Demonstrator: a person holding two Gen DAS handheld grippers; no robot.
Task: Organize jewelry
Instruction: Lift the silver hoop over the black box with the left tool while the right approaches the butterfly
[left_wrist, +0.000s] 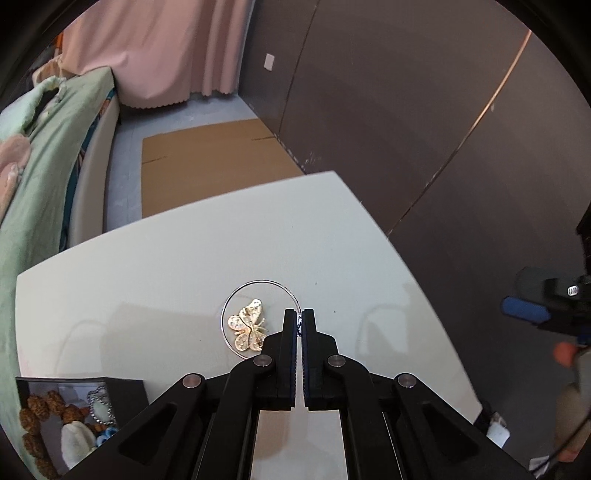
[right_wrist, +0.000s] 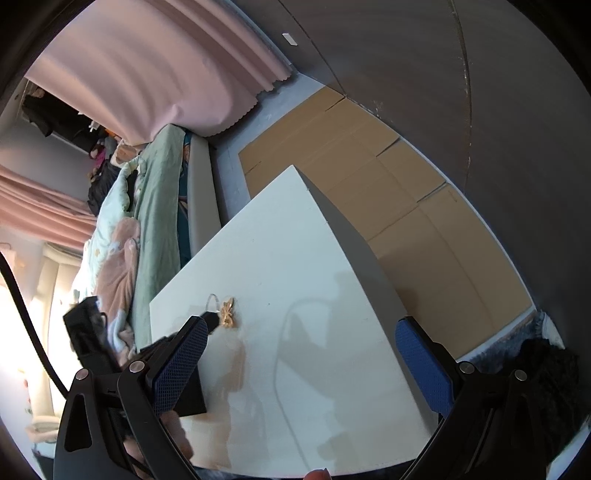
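Currently our left claw (left_wrist: 299, 321) is pinched shut on the thin hoop (left_wrist: 258, 284) at frame centre, butterfly brooch (left_wrist: 248, 328) inside it on the surface (left_wrist: 166, 258). Right claw (right_wrist: 299, 354) gapes wide, empty. Lower-left box (left_wrist: 125, 387) already holds beads; we judge these two pieces remain.

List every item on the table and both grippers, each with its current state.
left gripper: shut on the silver hoop
right gripper: open, holding nothing
silver hoop: lying flat on the white table, pinched at its rim
gold butterfly brooch: lying inside the hoop, free
black jewelry box: open, beads and pendants inside

Black hand-held gripper (right_wrist: 299, 354) (blue mesh pads (right_wrist: 181, 363), silver screws)
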